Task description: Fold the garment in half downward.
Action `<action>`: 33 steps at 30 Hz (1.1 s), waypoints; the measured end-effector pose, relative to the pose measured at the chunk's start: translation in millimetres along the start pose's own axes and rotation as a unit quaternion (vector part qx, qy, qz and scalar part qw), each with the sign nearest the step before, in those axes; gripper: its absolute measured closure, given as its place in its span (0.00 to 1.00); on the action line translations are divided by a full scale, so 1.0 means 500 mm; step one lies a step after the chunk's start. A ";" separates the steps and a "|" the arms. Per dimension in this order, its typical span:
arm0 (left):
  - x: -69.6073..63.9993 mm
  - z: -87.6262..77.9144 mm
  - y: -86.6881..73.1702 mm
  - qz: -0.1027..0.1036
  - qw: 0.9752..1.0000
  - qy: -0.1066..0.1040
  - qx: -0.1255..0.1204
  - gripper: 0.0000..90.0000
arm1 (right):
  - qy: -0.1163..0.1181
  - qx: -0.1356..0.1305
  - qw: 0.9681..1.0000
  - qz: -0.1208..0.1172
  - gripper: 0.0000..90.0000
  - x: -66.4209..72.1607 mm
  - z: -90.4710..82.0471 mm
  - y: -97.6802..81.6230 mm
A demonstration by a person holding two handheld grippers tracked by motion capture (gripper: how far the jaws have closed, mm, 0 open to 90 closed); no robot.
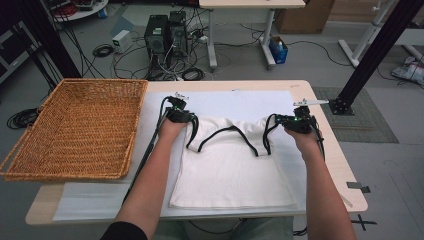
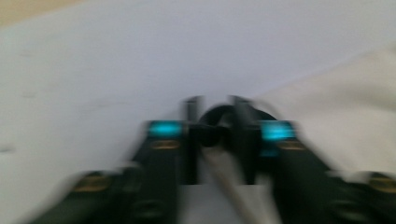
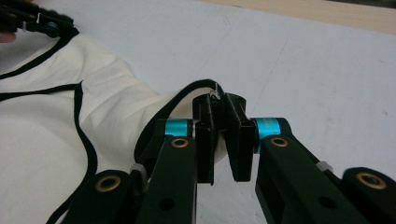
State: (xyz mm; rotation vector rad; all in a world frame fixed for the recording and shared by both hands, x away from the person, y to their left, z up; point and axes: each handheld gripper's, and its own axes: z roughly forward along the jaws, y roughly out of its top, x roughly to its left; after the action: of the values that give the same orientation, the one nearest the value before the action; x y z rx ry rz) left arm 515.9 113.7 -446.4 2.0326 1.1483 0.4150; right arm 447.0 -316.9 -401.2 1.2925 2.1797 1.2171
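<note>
My left fingers and right fingers each pinch a far shoulder strap of the white top; its length runs toward me.

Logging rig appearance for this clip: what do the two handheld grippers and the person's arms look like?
Both the left gripper and right gripper are black, with flat black jaws on turquoise metal collars and brass-coloured pivot pins. Black cables trail from each, and a grey three-cornered plate tops each body. The forearms are bare; a dark sleeve covers the left upper arm.
</note>
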 end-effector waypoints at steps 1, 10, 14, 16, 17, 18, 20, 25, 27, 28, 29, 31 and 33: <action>-0.005 -0.004 -0.002 0.024 1.000 -0.002 0.001 0.93 | 0.001 0.003 1.000 0.005 0.94 -0.005 0.006 -0.003; 0.012 -0.116 -0.003 0.007 0.996 -0.049 -0.074 0.93 | 0.015 -0.008 1.000 0.002 0.94 -0.001 0.002 -0.001; 0.011 -0.158 -0.004 0.004 0.994 -0.049 -0.099 0.93 | 0.016 -0.019 1.000 -0.006 0.94 0.007 -0.001 0.004; 0.011 -0.168 -0.006 0.007 0.994 -0.045 -0.102 0.93 | 0.016 -0.025 1.000 -0.010 0.94 0.010 0.000 0.006; 0.011 -0.172 -0.006 0.006 0.994 -0.042 -0.105 0.93 | 0.016 -0.028 0.999 -0.013 0.94 0.011 0.000 0.008; 0.011 -0.172 -0.006 0.006 0.994 -0.042 -0.105 0.93 | 0.016 -0.028 0.999 -0.013 0.94 0.011 0.000 0.008; 0.012 -0.177 -0.005 0.004 0.993 -0.039 -0.111 0.93 | 0.019 -0.034 0.999 -0.013 0.94 0.011 0.005 0.014; 0.011 -0.173 -0.005 -0.007 0.993 -0.037 -0.113 0.93 | 0.007 -0.028 0.999 0.015 0.94 0.010 0.024 0.024; 0.008 -0.172 -0.005 -0.005 0.993 -0.034 -0.109 0.93 | -0.004 -0.022 0.999 0.025 0.94 0.012 0.030 0.025; 0.007 -0.172 -0.005 -0.006 0.993 -0.033 -0.109 0.93 | -0.012 -0.019 0.999 0.024 0.94 0.014 0.034 0.025; 0.007 -0.172 -0.004 -0.006 0.993 -0.033 -0.110 0.93 | -0.018 -0.017 0.999 0.025 0.94 0.015 0.035 0.025; 0.008 -0.173 -0.005 -0.004 0.994 -0.030 -0.106 0.93 | -0.023 -0.015 0.999 0.029 0.94 0.015 0.035 0.024; 0.008 -0.175 -0.008 -0.005 0.994 -0.029 -0.107 0.93 | -0.027 -0.014 0.999 0.032 0.94 0.016 0.032 0.024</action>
State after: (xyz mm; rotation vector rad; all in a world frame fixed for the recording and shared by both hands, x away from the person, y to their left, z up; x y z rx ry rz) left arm 463.8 157.6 -391.4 1.8396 1.0326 0.4514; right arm 459.6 -299.7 -399.9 1.3772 2.0919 1.2169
